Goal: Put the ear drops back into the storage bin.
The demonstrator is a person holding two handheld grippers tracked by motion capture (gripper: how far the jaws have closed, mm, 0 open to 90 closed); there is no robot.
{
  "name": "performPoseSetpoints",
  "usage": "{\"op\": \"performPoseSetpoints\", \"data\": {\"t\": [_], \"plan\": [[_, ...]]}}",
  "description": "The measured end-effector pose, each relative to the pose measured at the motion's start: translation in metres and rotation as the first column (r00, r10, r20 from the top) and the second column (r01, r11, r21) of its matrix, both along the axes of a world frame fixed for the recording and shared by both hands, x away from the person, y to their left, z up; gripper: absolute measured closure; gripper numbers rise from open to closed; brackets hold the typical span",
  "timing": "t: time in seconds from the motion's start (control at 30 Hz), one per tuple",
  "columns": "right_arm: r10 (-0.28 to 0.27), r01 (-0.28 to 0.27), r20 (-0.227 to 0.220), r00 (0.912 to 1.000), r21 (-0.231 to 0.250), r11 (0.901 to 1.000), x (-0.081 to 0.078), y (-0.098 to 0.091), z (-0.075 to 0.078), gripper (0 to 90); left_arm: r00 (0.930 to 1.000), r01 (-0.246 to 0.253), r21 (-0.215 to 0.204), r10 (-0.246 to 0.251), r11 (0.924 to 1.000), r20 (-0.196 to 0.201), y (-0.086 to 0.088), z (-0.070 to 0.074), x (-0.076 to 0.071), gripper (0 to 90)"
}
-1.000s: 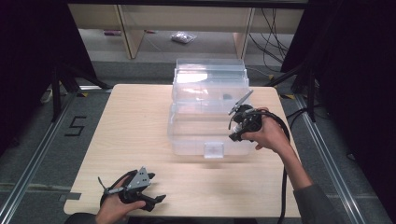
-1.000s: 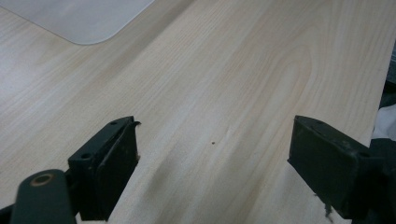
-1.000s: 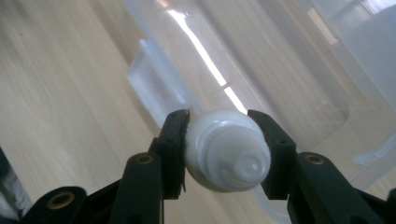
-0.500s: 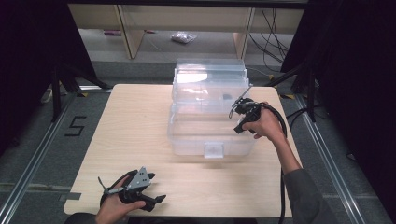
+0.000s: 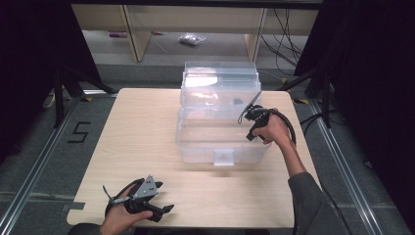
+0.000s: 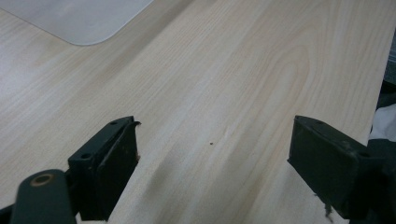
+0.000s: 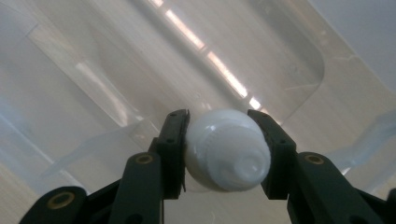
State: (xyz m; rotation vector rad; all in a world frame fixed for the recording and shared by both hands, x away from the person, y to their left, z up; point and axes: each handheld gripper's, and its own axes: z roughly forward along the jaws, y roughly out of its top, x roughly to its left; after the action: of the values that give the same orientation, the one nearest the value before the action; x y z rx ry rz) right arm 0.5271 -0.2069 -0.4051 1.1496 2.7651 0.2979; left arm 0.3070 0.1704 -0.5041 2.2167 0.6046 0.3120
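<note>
Right tongs [image 7: 219, 140] pinch a small rounded white plastic object [image 7: 227, 149], centre frame, over the clear plastic lidded bin [image 5: 222, 147], probably for dropping in. Left tongs [image 6: 215, 163] idle wide, lower left, above the pale wooden table [image 5: 142, 132].

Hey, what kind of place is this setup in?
Probably a lab or recording workspace, not a home: a bare wooden table ringed by black curtains, floor rails with a number marking, and loose cables behind.
</note>
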Motion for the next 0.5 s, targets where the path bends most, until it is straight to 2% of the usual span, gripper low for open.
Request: {"op": "performPoseSetpoints", "data": {"t": [0.03, 0.07, 0.1, 0.23, 0.27, 0.33, 0.37, 0.4, 0.43, 0.47, 0.5], "plan": [[0.007, -0.007, -0.005, 1.0, -0.001, 1.0, 0.001, 0.0, -0.001, 60.1, 1.0, 0.001, 0.0, -0.001, 1.0, 0.0, 0.0, 0.0, 0.0, 15.1], [-0.006, 0.006, -0.015, 0.9999, -0.007, 1.0, 0.002, 0.0, -0.003, 60.1, 1.0, -0.008, -0.017, 0.008, 0.9998, -0.003, -0.001, -0.001, -0.001, 15.1], [-0.01, 0.01, -0.01, 0.9999, -0.009, 0.9999, 0.003, 0.001, -0.005, 60.1, 1.0, -0.001, -0.003, 0.001, 1.0, 0.0, 0.0, 0.0, 0.0, 15.1], [-0.014, 0.013, -0.027, 0.9995, -0.02, 0.9997, 0.006, 0.002, -0.01, 60.1, 1.0, -0.002, -0.004, 0.002, 1.0, -0.001, 0.0, 0.0, 0.0, 15.1], [-0.02, 0.019, -0.035, 0.9992, -0.029, 0.9994, 0.007, 0.002, -0.011, 60.1, 0.9999, -0.009, -0.02, 0.009, 0.9998, -0.004, -0.001, -0.001, -0.001, 15.1], [-0.019, 0.018, -0.03, 0.9994, -0.033, 0.9993, 0.007, 0.003, -0.012, 60.1, 0.9999, -0.01, -0.022, 0.01, 0.9997, -0.004, -0.001, -0.001, -0.001, 15.1], [-0.007, 0.005, -0.036, 0.9993, -0.035, 0.9994, 0.009, 0.003, -0.014, 60.1, 0.9999, 0.002, 0.011, -0.002, 0.9999, 0.01, 0.001, 0.0, 0.001, 15.1], [-0.007, 0.005, -0.036, 0.9993, -0.035, 0.9994, 0.009, 0.003, -0.014, 60.1, 0.9999, 0.002, 0.011, -0.002, 0.9999, 0.01, 0.001, 0.0, 0.001, 15.1], [-0.039, 0.036, -0.065, 0.9971, -0.042, 0.9985, 0.008, 0.005, -0.015, 60.1, 0.9999, 0.0, 0.01, 0.0, 1.0, 0.011, 0.001, 0.0, 0.001, 15.1], [-0.021, 0.019, -0.053, 0.9984, -0.043, 0.9989, 0.01, 0.005, -0.017, 60.1, 0.9999, 0.001, 0.011, -0.001, 0.9999, 0.011, 0.001, 0.0, 0.001, 15.0], [-0.03, 0.028, -0.056, 0.998, -0.047, 0.9985, 0.01, 0.005, -0.017, 60.1, 1.0, -0.001, 0.005, 0.001, 1.0, 0.009, 0.0, 0.0, 0.0, 15.1]]}}
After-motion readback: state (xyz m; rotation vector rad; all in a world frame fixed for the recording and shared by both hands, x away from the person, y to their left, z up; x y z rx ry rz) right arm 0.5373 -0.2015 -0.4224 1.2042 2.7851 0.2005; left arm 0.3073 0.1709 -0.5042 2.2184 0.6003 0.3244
